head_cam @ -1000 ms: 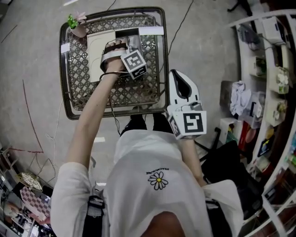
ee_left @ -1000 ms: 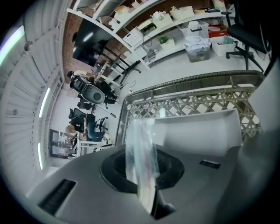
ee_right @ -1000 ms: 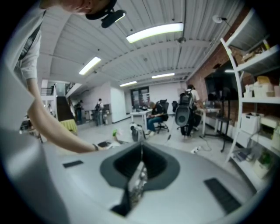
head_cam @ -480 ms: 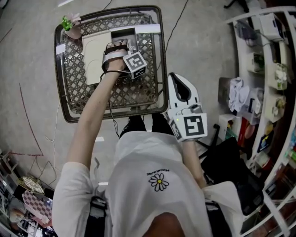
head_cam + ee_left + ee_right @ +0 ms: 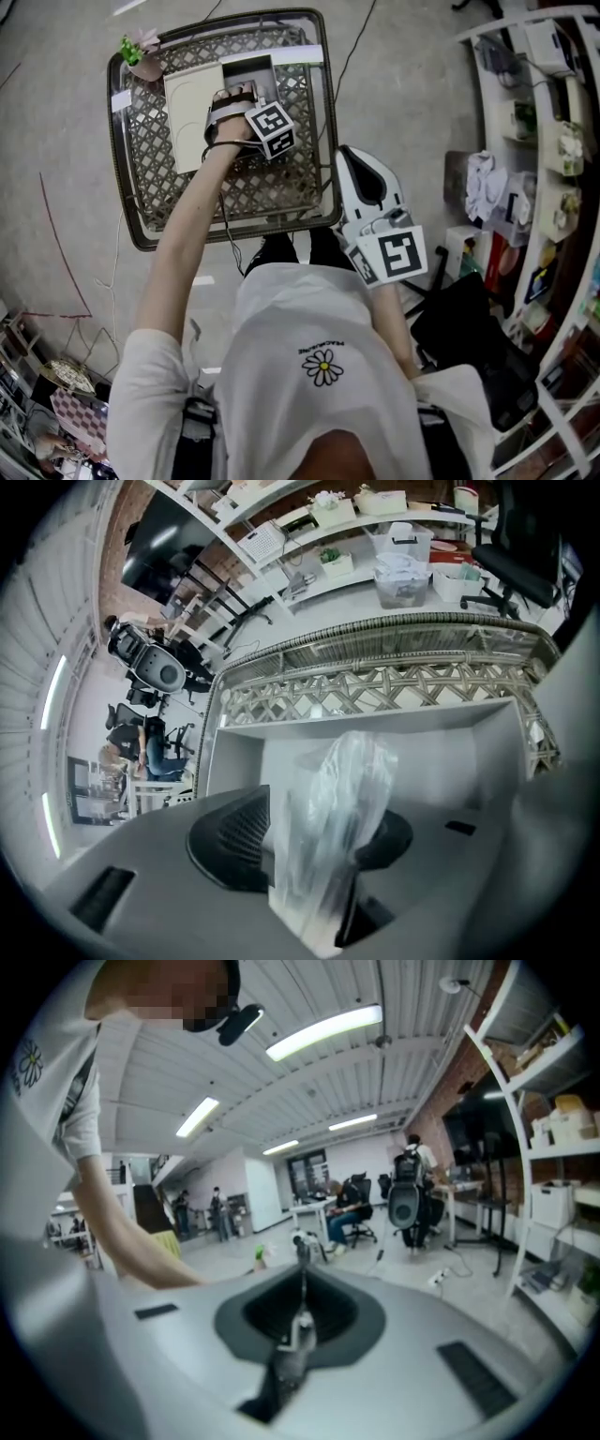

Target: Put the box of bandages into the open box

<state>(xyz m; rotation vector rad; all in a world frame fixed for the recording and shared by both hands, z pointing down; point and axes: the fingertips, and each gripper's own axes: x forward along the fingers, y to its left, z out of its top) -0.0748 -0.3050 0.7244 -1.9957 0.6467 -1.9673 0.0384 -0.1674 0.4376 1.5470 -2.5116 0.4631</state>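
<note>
The box of bandages [image 5: 328,827], wrapped in clear plastic, stands on end between the pads of my left gripper [image 5: 319,847]. Its jaws are opening and the pads look apart from the wrap. Just behind it lies the open box [image 5: 450,752], white inside. In the head view my left gripper [image 5: 246,92] reaches into the open box [image 5: 246,67], whose lid [image 5: 192,103] lies flat to the left; the bandage box is hidden there under the hand. My right gripper [image 5: 361,183] hangs off the table's near right corner, shut and empty [image 5: 302,1321].
The open box sits on a wicker-topped table [image 5: 150,159] with a raised dark rim [image 5: 375,682]. A small flower pot [image 5: 141,47] stands at its far left corner. White shelves [image 5: 553,141] full of goods run along the right. Cables lie on the floor.
My left hand has stayed over the open box, edging slightly farther in. The right gripper has drifted a little to the right and tilted.
</note>
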